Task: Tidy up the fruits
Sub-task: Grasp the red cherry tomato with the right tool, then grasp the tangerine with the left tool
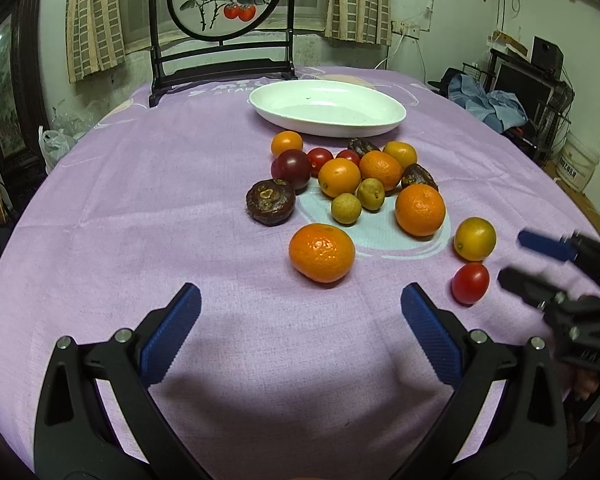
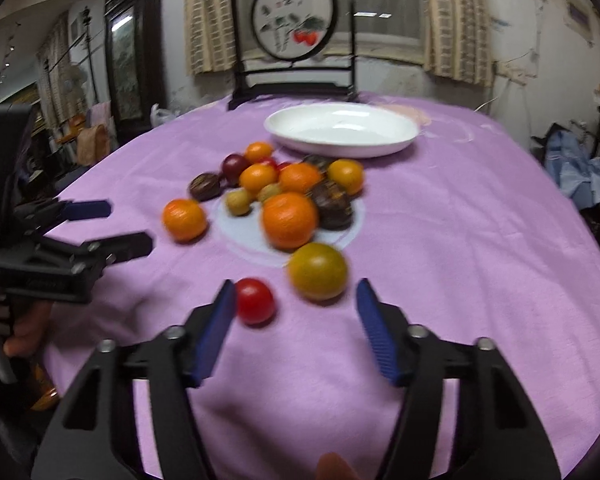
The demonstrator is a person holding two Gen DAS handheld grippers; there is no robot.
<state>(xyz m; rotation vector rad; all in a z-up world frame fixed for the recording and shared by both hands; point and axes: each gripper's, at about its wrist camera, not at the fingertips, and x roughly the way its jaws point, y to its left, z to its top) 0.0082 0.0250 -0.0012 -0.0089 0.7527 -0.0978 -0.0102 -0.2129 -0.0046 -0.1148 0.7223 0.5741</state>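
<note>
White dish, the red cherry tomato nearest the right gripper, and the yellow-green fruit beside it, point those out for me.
White dish (image 1: 380, 130), left wrist view, on its near outer wall.
Red cherry tomato (image 2: 254, 301), right wrist view, on its middle.
Yellow-green fruit (image 2: 318, 271), right wrist view, on its middle.

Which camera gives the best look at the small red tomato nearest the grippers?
The left wrist view: the red cherry tomato is sharp and unobstructed on the purple cloth, just ahead of the right gripper. The right wrist view shows it closer, but blurred, right beside the gripper's left finger.
</note>
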